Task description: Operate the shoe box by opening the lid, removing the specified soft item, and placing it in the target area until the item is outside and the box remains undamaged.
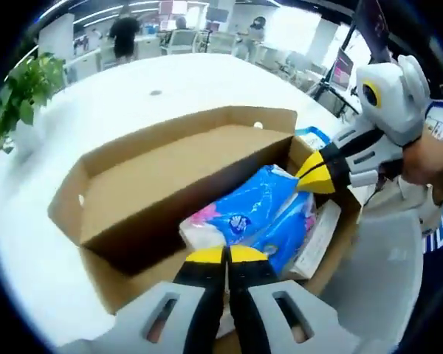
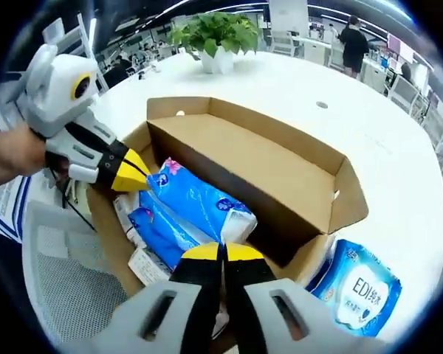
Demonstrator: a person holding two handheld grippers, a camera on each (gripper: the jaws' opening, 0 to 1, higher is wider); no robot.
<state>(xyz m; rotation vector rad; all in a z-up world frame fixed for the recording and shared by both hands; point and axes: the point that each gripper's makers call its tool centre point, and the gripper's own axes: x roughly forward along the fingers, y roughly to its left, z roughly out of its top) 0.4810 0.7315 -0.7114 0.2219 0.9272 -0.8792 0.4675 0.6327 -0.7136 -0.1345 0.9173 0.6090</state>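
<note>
Table (image 1: pixel 133 88) — white, round-edged, set in an open office; desks, chairs and standing people are seen at the far end. Plant (image 1: pixel 26 92) in a white pot sits near the table's edge, also seen in the right gripper view (image 2: pixel 215 33). A grey mesh chair (image 2: pixel 66 273) stands beside the table.

Box (image 1: pixel 170 177) of brown cardboard rests on the table with its lid (image 2: pixel 258 155) swung up and open. Inside lies a blue tissue pack (image 1: pixel 255 206) with pink and white print, tilted against other packs; a white flat item (image 1: pixel 317 240) is wedged against the box wall. In the right gripper view the same pack (image 2: pixel 199 203) lies in the box, and a second pack (image 2: pixel 358 284) marked EDI sits outside on the table, just beside the box corner.

Left gripper (image 1: pixel 225 254) is held low over the near box edge, jaws pressed together, nothing between them. Right gripper (image 2: pixel 221 252) likewise has jaws closed and empty in its own view. In the left gripper view the right gripper's yellow tip (image 1: pixel 314 173) is seen touching the tissue pack — held by a hand (image 1: pixel 432 158).
</note>
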